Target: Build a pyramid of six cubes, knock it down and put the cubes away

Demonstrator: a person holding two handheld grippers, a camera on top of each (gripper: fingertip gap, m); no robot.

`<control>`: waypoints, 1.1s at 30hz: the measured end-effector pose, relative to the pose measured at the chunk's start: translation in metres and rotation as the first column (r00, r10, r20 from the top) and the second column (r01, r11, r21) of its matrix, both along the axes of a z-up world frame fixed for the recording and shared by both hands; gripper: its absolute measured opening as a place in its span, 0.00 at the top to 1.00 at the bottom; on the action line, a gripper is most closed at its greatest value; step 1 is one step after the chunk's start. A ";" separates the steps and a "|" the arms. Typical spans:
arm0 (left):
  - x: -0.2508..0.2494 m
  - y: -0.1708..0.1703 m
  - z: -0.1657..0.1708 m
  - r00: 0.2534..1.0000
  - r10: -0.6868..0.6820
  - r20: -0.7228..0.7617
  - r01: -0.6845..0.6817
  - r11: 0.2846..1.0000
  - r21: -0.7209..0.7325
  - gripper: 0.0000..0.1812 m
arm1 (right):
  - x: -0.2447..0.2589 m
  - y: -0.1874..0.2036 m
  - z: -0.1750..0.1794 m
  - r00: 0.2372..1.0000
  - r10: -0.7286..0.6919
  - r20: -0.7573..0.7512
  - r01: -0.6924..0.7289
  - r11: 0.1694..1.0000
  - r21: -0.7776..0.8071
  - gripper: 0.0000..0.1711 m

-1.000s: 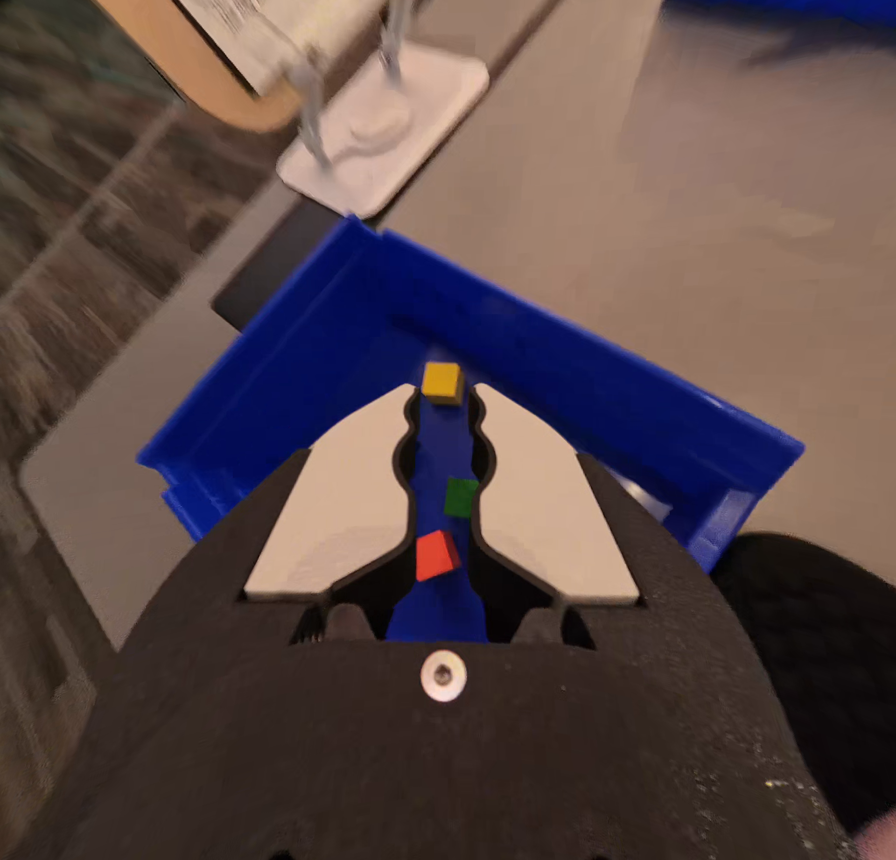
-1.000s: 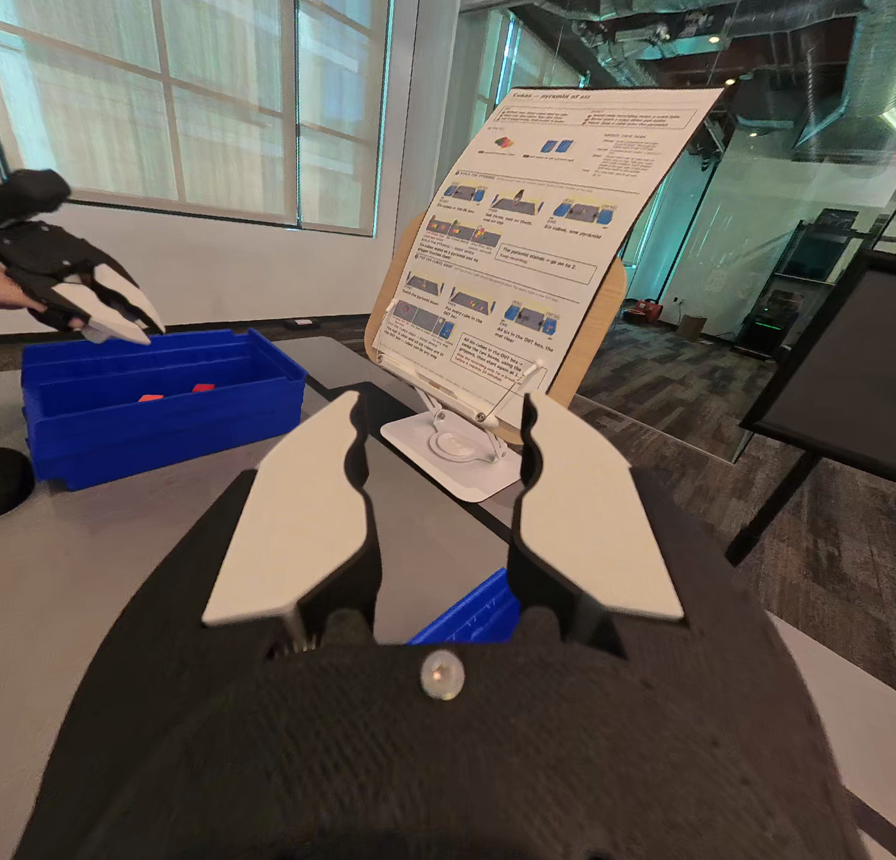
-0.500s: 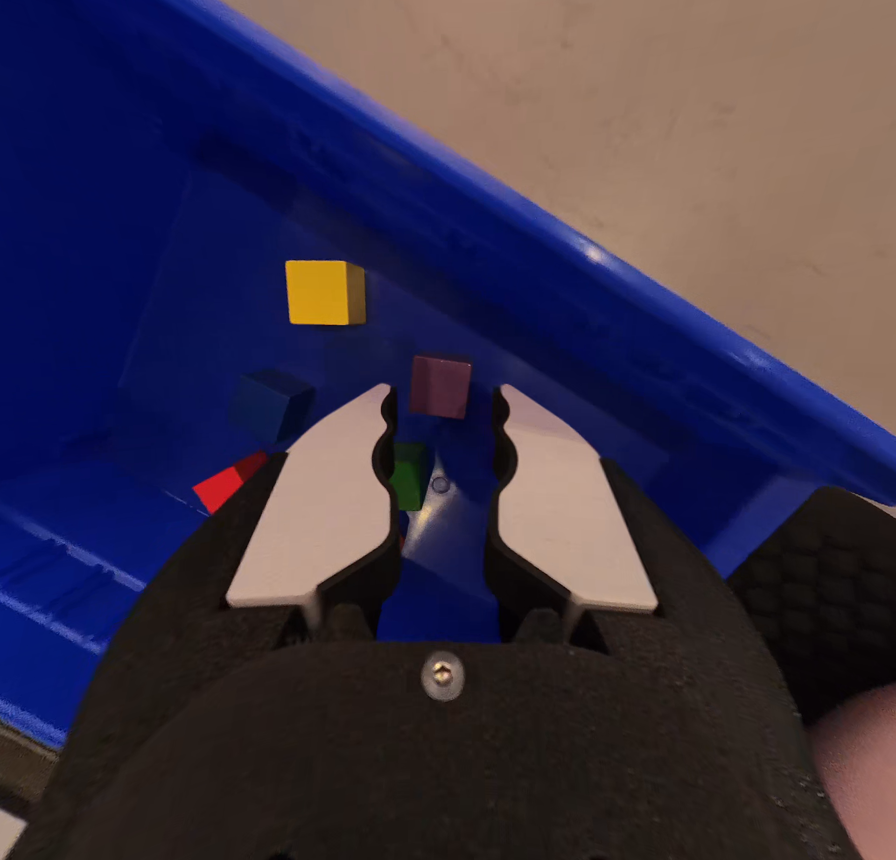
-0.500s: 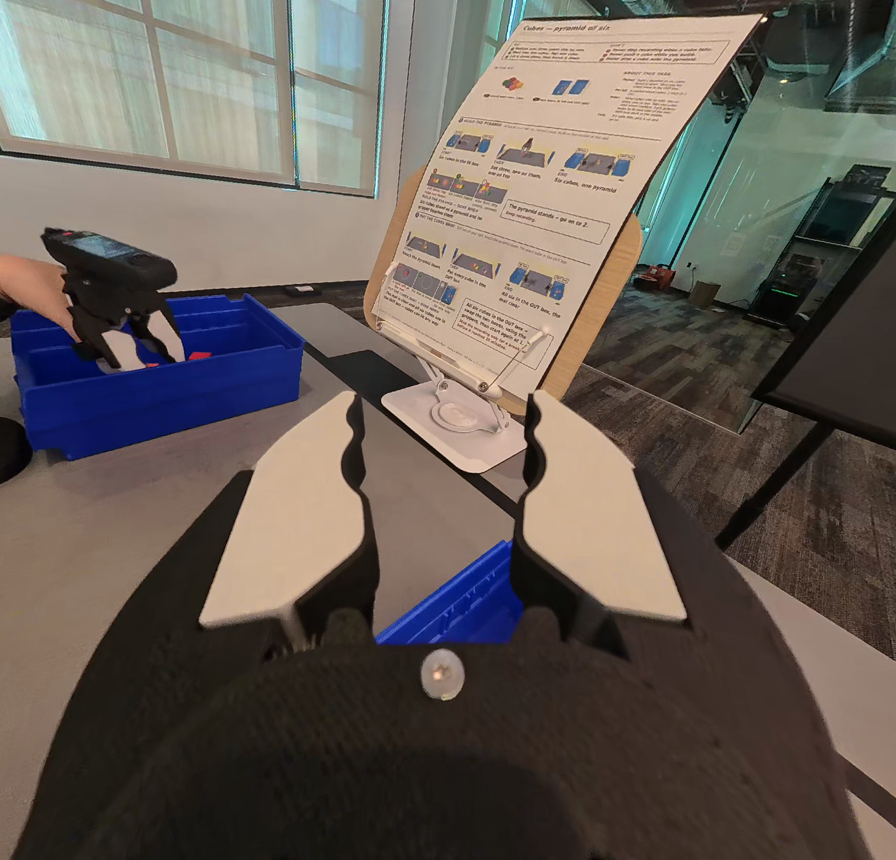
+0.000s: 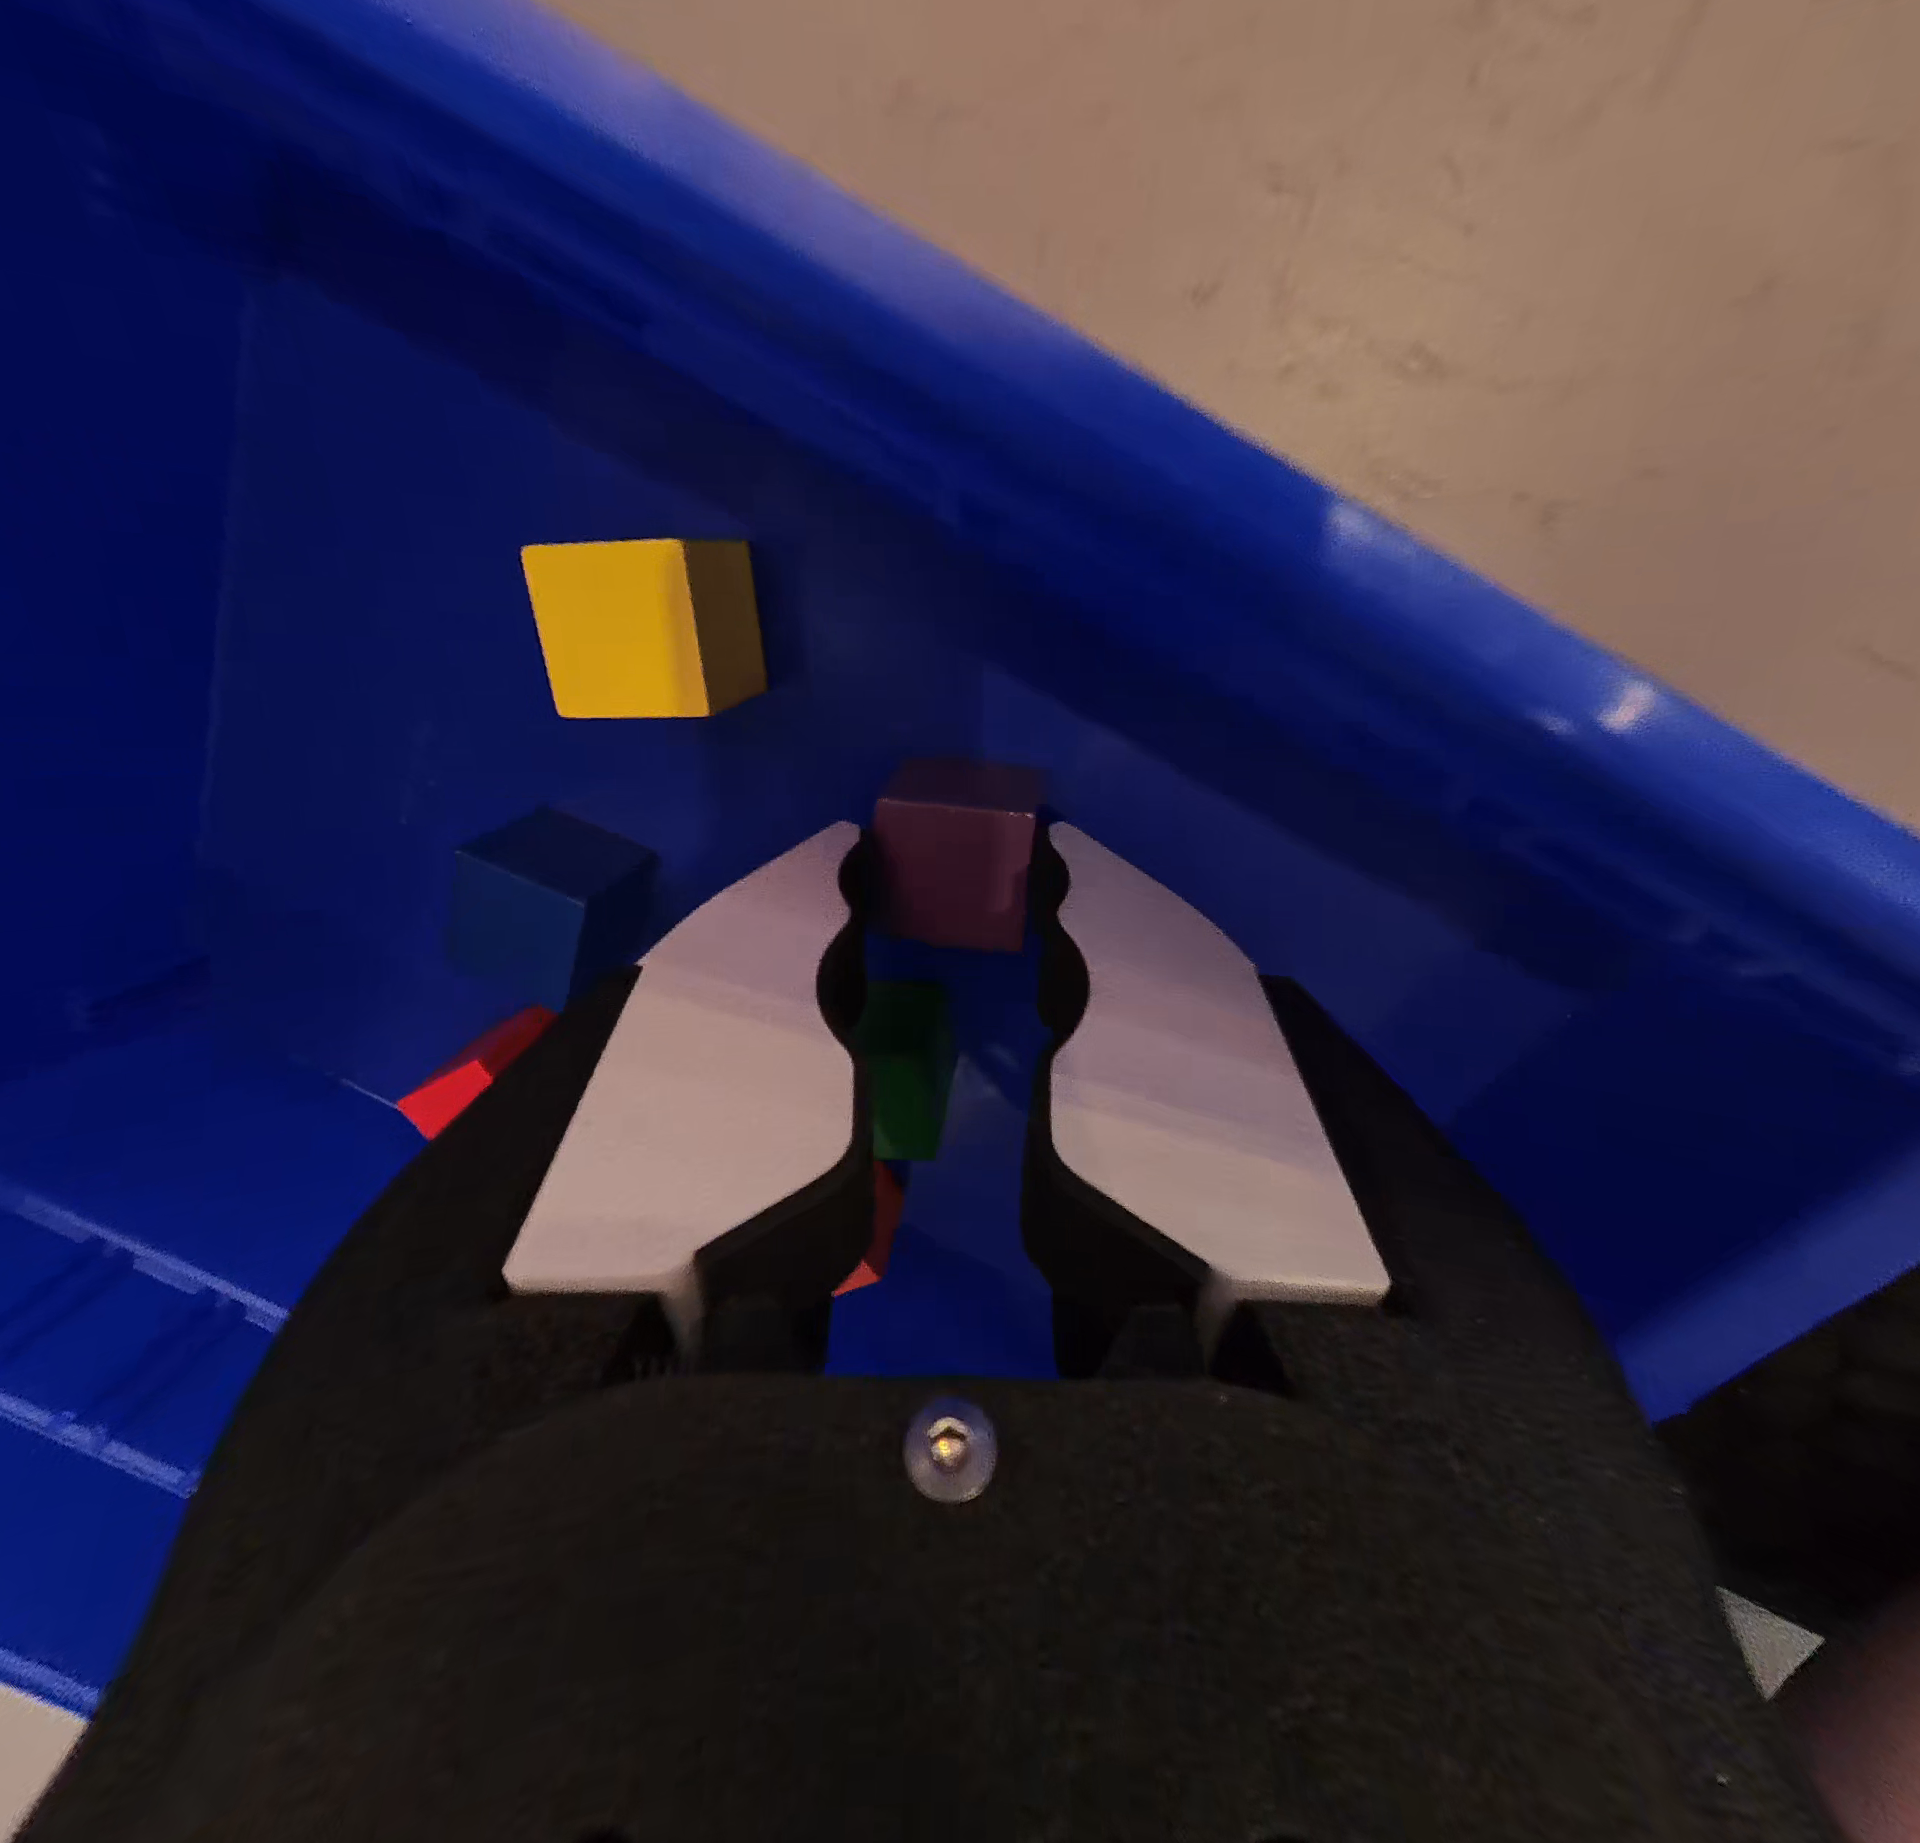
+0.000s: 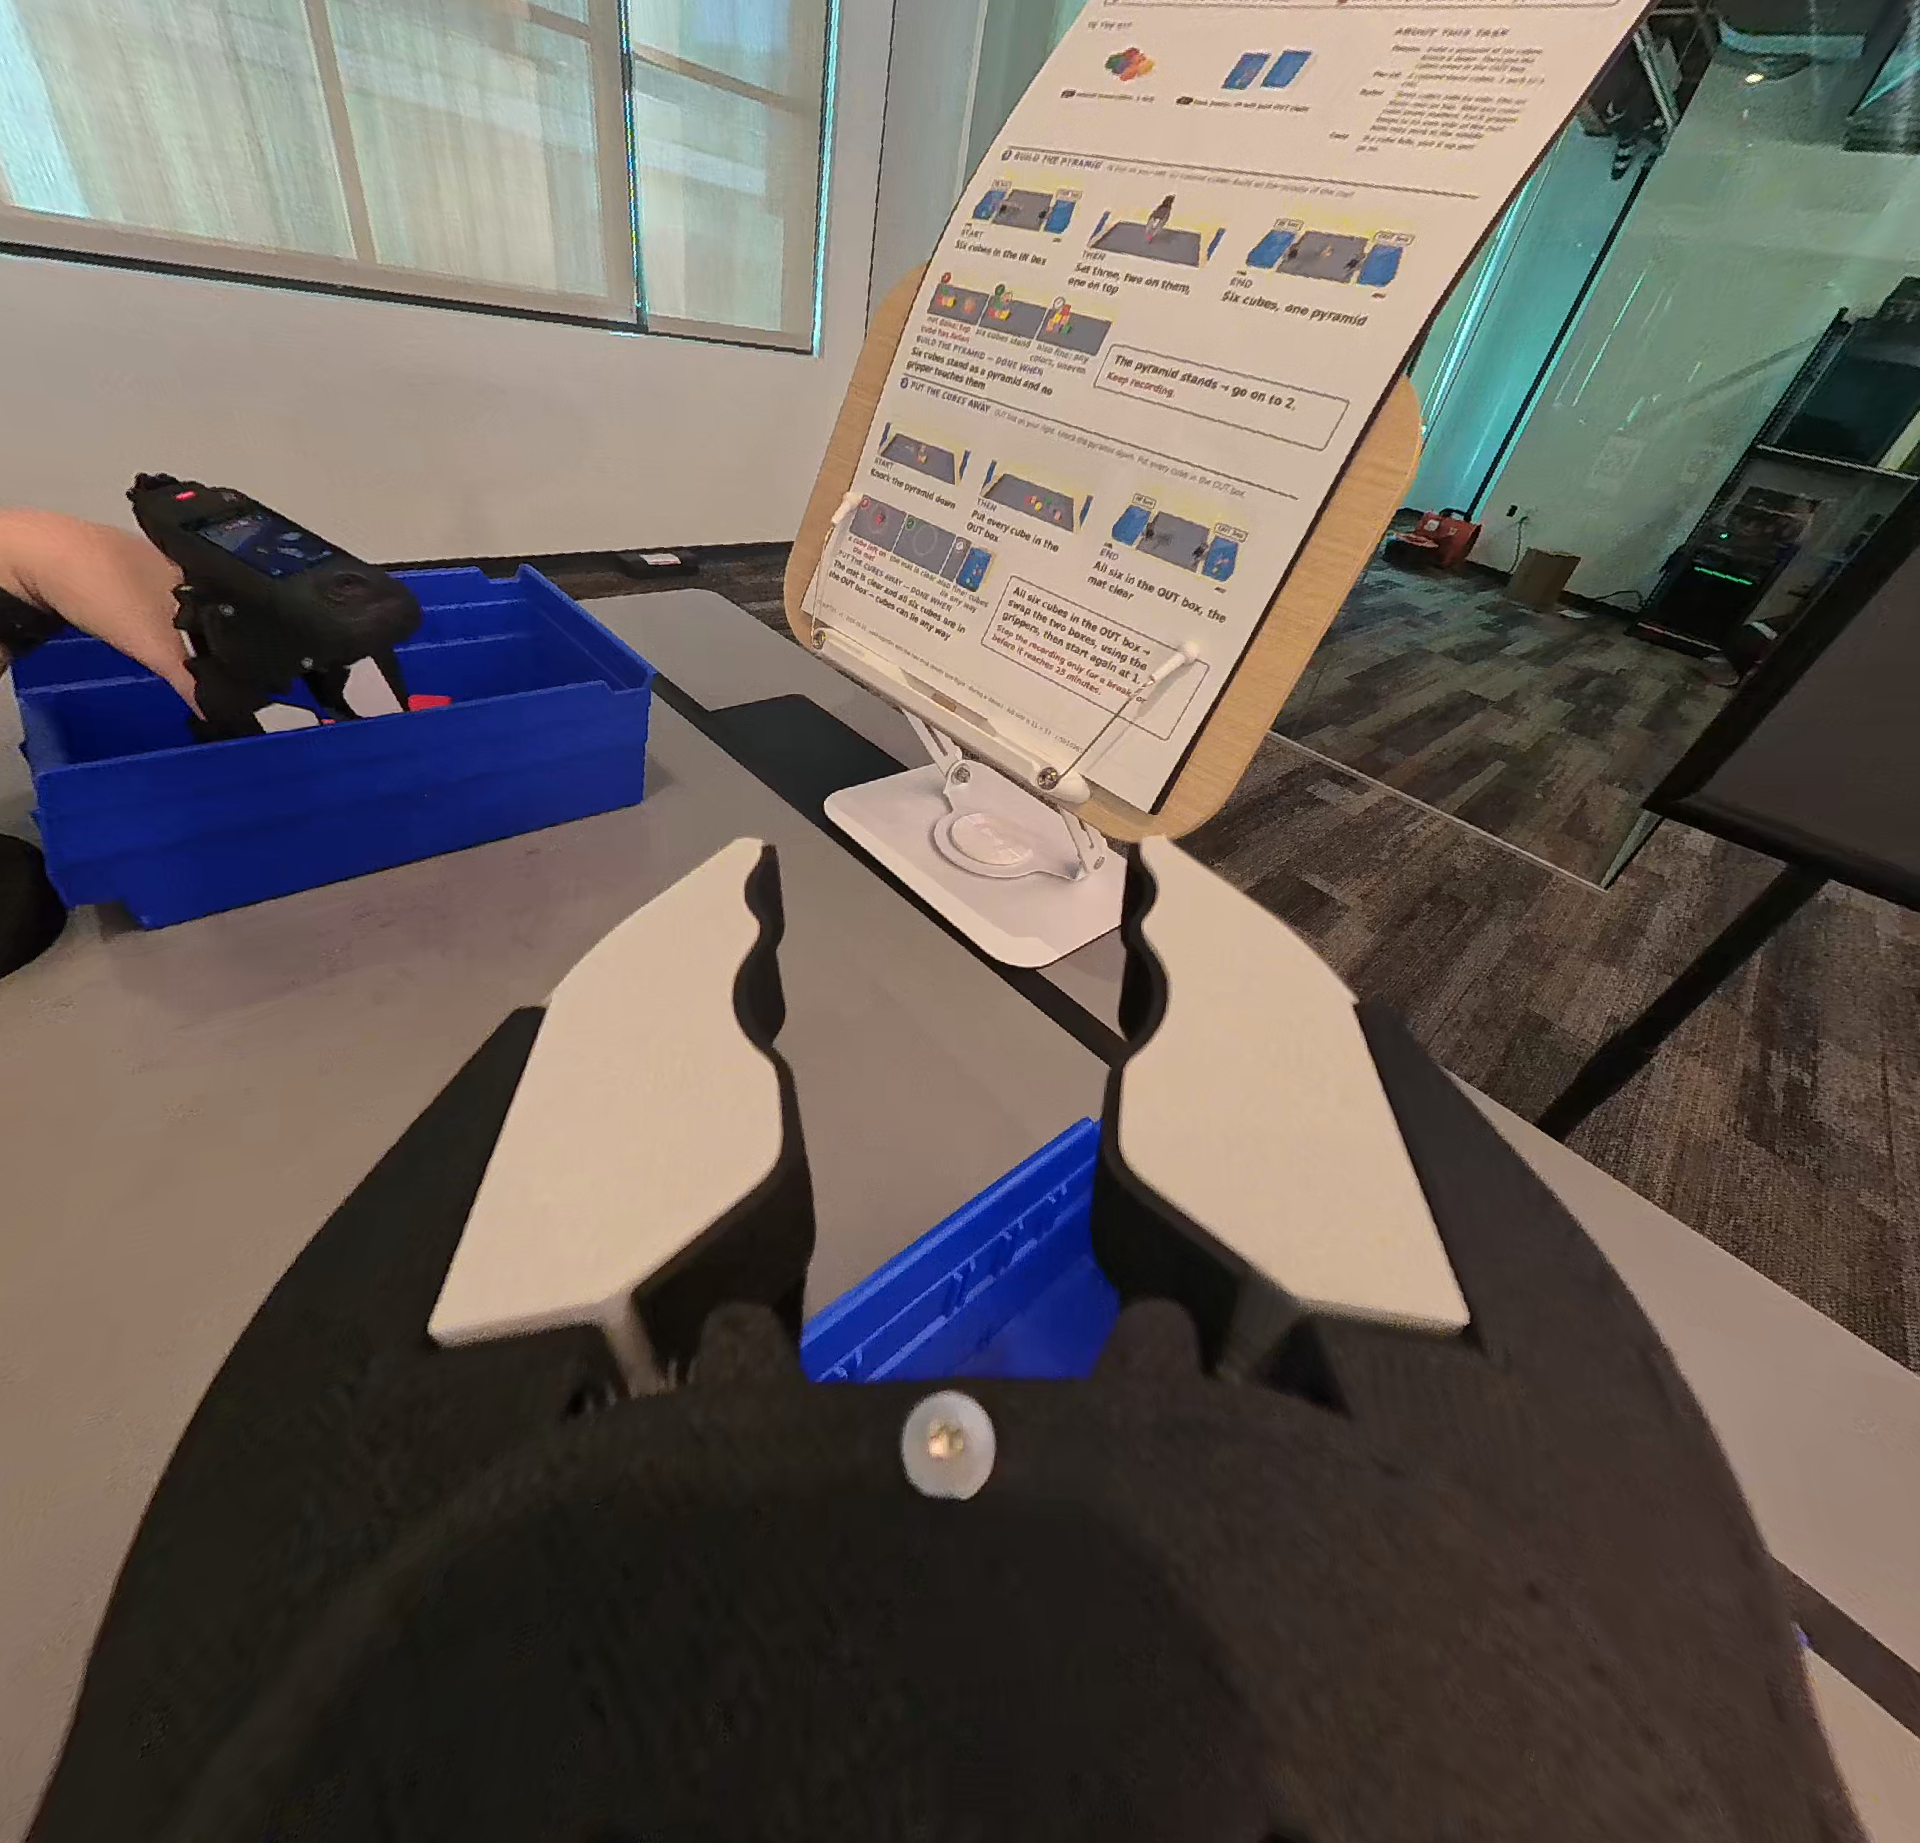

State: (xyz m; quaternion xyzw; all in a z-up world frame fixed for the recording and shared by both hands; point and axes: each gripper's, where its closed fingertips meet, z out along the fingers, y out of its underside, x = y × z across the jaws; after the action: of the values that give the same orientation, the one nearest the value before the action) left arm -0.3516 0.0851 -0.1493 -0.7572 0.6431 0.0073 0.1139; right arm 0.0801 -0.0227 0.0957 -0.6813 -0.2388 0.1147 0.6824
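Left claw pinches purple cube by its tips inside blue bin, right claw spread idle; shallow grip could slip on lifting.

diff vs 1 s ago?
The left gripper dropped from above the blue bin into it and narrowed its fingers around the purple cube; a firm grip is unclear. The yellow cube and green cube lie unmoved; the right gripper stays open, empty.
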 end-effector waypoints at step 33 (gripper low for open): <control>0.287 -0.132 0.035 0.831 -0.508 0.227 0.461 0.857 0.229 0.85 | -0.002 0.002 -0.014 0.998 0.044 0.033 -0.042 0.996 -0.077 0.65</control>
State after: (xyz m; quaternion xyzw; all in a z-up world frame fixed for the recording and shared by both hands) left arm -0.0645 -0.0473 -0.1143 -0.5500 0.7888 -0.0758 0.2635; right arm 0.0776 -0.0207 0.0817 -0.7036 -0.2606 0.1267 0.6488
